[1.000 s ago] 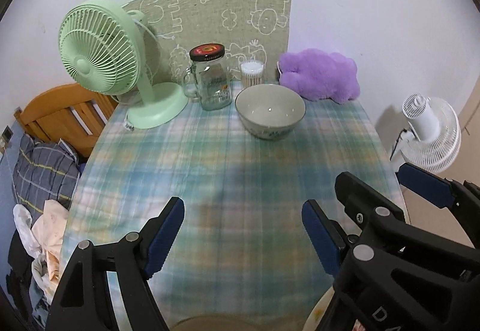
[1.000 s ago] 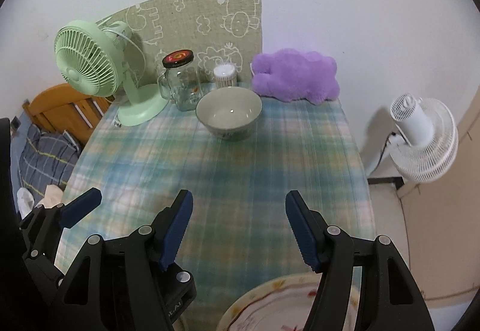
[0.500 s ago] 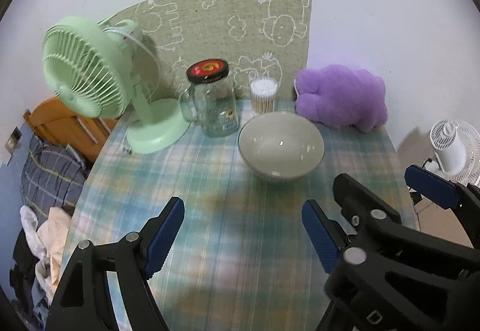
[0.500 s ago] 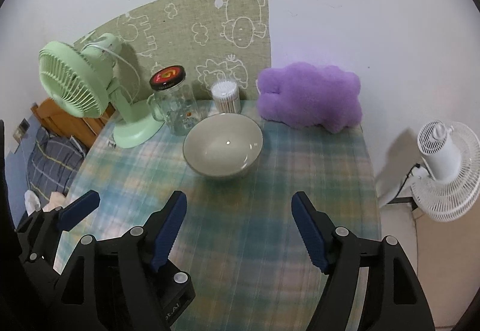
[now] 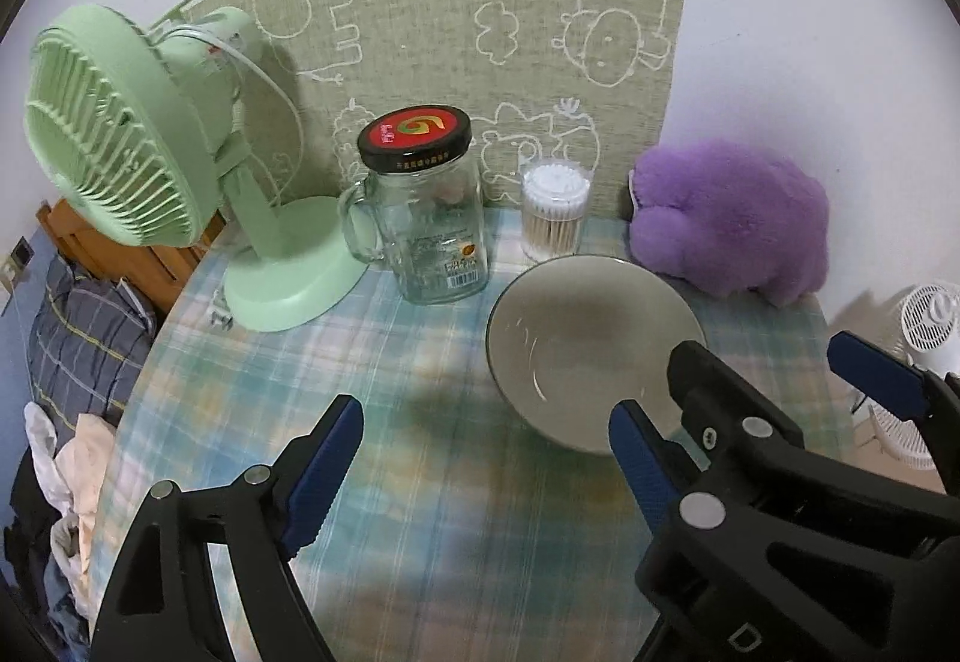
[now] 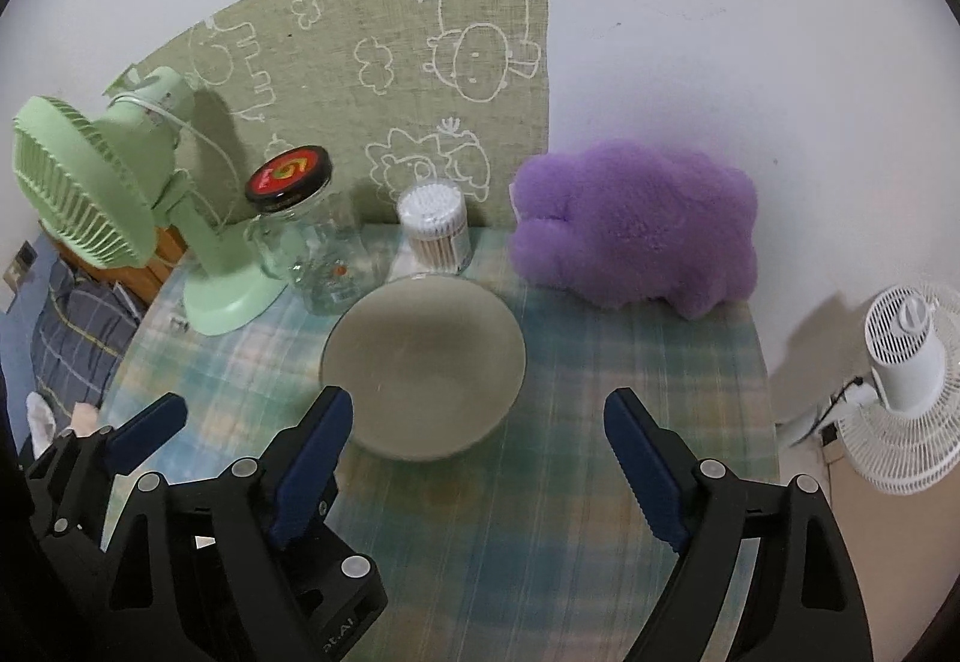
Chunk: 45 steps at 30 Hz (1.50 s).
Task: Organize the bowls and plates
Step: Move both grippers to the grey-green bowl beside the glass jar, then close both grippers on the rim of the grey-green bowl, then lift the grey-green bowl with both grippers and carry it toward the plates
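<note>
Resting place of the bowl: sitting upright and empty, the bowl (image 6: 423, 365) stands on the plaid tablecloth (image 6: 510, 512) toward the far half of the table.
Bowl to right gripper: the right gripper (image 6: 480, 437) hangs just near of the bowl; its left finger (image 6: 312, 449) overlaps the bowl's near-left rim in the right wrist view, and whether it touches cannot be told; the right finger stands apart, to the right of the bowl.
Right gripper state: jaws spread wide, having just been opening, with nothing pinched; only the bowl's near edge falls between them.
Bowl to left gripper: the left gripper (image 5: 483, 452) sits to the left and near of the bowl; its right finger (image 5: 639, 458) overlaps the bowl's near rim in the left wrist view.
Left gripper state: jaws spread, having just opened a little further, over bare cloth.
Far neighbours: a cotton swab tub (image 6: 435, 227) just beyond the bowl, a lidded glass jar (image 5: 426, 212) to the far left.
Further out: a green fan (image 5: 156, 164) at far left, a purple plush (image 6: 636, 227) at far right.
Off the table: a white fan (image 6: 906, 386) to the right.
</note>
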Available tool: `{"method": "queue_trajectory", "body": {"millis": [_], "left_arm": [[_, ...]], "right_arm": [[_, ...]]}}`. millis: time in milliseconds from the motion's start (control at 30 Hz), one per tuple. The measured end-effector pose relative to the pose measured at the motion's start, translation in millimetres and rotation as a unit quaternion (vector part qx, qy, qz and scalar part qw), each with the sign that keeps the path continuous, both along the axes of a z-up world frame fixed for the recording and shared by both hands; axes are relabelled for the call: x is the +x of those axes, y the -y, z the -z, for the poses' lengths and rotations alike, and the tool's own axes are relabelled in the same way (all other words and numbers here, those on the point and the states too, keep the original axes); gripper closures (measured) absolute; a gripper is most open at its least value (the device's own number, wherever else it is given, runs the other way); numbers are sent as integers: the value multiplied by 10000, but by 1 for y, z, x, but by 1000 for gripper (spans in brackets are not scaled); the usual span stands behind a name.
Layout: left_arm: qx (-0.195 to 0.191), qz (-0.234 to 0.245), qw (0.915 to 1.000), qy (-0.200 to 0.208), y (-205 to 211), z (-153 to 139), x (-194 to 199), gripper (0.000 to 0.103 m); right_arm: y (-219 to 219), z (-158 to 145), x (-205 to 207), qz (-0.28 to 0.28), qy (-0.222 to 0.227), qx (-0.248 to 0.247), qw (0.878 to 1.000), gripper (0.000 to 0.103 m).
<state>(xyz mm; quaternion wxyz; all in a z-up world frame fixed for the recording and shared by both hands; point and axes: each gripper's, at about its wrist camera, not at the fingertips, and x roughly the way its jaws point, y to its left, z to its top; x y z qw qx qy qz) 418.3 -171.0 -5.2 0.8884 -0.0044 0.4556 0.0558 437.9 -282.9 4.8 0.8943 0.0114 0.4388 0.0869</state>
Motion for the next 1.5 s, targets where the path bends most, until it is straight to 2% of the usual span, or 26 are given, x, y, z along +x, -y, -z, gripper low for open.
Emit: {"method": "queue_trajectory", "body": {"millis": [233,400,467,567,633,700,800,900,933,1000,1500], "left_arm": [[78,178,9998,-39,4,19,29,28],[130,181,9996,-156,3,35,45,37],[164,141,9995,-208,1,42,51,37],[214,168,9993,-246,0,50,57,43],[242,180,9990,-332,-1,56,62,51],[277,192,9988,-368,-1,61,66,58],[306,218,9985,-396,1,67,69,66],[206,254,9982,-502,2,75,75,73],[192,270,9981,-517,3,77,76,79],[281,265,9979,-524,5,79,78,82],[289,276,9979,-503,8,68,65,83]], "right_arm": [[2,23,32,180,-74,43,9998,16],[-1,41,50,221,-196,43,9996,27],[-4,47,55,241,-232,42,9994,30],[-6,56,62,265,-302,69,9992,37],[-7,61,65,293,-350,63,9989,42],[-6,68,69,311,-459,63,9984,53],[-4,76,73,324,-532,21,9981,65],[-4,83,76,333,-576,2,9978,73],[-4,84,77,337,-582,0,9977,74],[-3,86,78,373,-580,-16,9976,81],[0,72,66,384,-510,-47,9979,83]]}}
